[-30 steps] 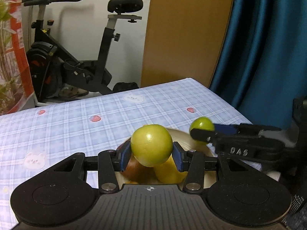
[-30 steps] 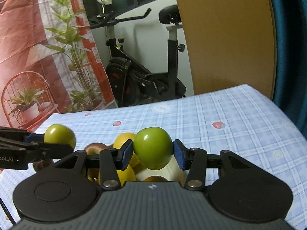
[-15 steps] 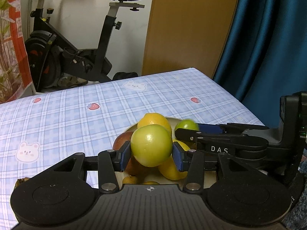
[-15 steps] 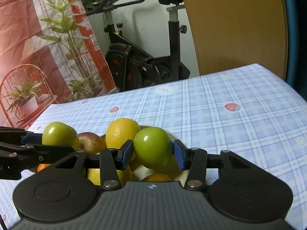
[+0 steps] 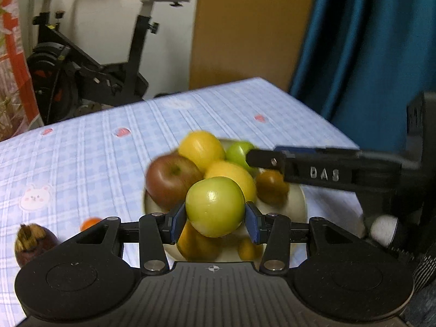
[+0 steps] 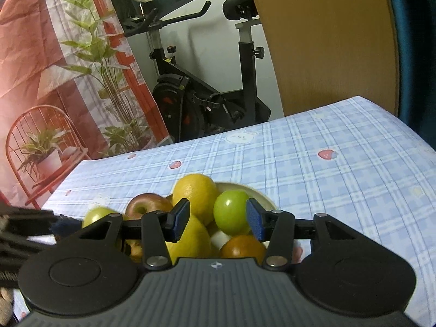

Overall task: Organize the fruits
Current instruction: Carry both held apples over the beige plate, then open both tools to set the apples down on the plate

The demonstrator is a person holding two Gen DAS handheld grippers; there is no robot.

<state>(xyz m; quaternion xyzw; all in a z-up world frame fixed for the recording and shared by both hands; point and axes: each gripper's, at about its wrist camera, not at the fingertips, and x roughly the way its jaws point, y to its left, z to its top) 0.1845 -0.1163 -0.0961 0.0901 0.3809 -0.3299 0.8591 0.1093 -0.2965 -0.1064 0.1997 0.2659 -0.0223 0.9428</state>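
My left gripper [image 5: 214, 224] is clamped on a green apple [image 5: 214, 204] over the heaped plate [image 5: 298, 204] near the table's [image 5: 95, 150] right edge; the right gripper [image 6: 217, 220] stands apart around a second apple [image 6: 231, 215]; far cloth open, mangosteen [image 5: 32, 242] near-left

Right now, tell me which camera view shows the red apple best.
Left wrist view: the red apple shows almost whole, slightly blurred. The right wrist view shows only its top; the rest is hidden.
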